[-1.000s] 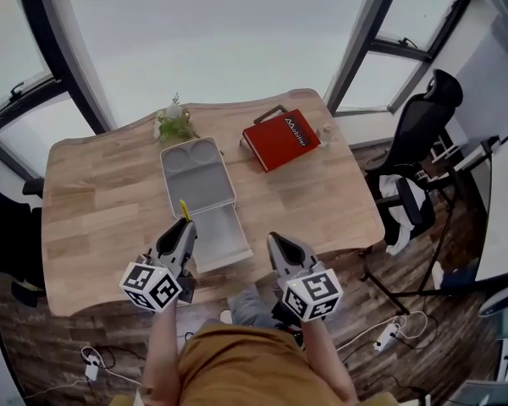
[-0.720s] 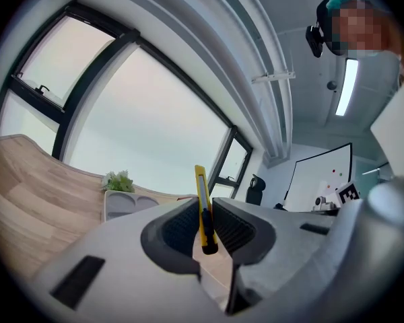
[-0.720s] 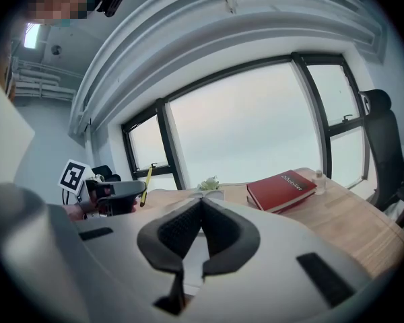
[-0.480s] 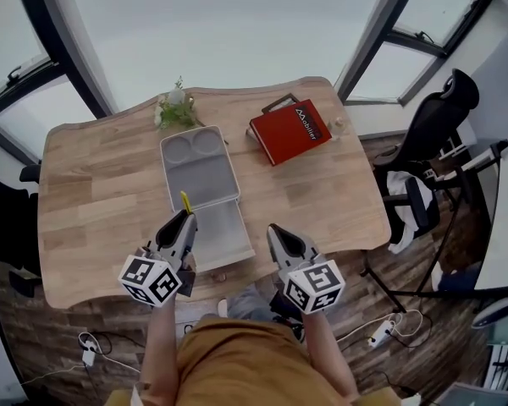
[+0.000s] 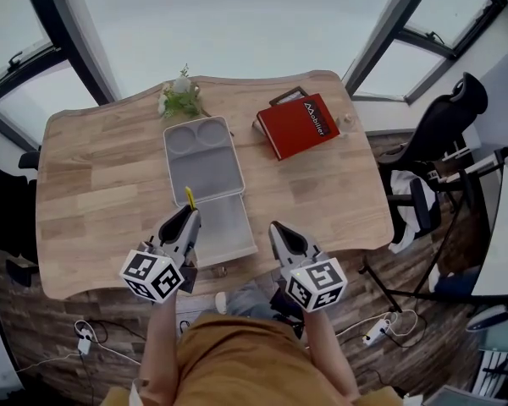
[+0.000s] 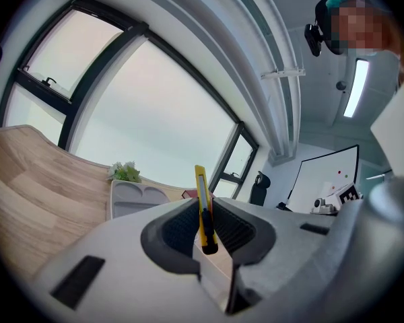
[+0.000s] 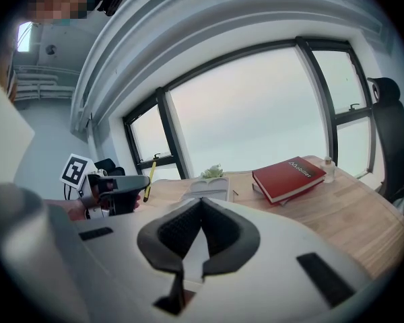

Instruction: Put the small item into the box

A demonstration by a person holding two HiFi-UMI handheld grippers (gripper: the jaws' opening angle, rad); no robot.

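Observation:
An open grey box lies on the wooden table, its lid (image 5: 203, 159) folded back and its shallow tray (image 5: 229, 231) toward me. My left gripper (image 5: 189, 216) hovers at the tray's near left corner. It is shut on a yellow utility knife (image 5: 189, 197) that sticks up past the jaws. In the left gripper view the knife (image 6: 200, 184) stands clamped between the pads, with the box (image 6: 129, 196) beyond it. My right gripper (image 5: 279, 233) hangs near the table's front edge, right of the tray, jaws closed together and empty (image 7: 202, 206).
A red book (image 5: 302, 125) lies at the back right with a small bottle (image 5: 349, 119) beside it. A small plant (image 5: 180, 100) stands behind the box. A black office chair (image 5: 432, 134) stands beyond the table's right edge. Bare wood (image 5: 93, 184) shows left of the box.
The head view has drifted slightly, so the table sits a little lower and further right. Both grippers keep their places relative to the box, and the knife stays clamped.

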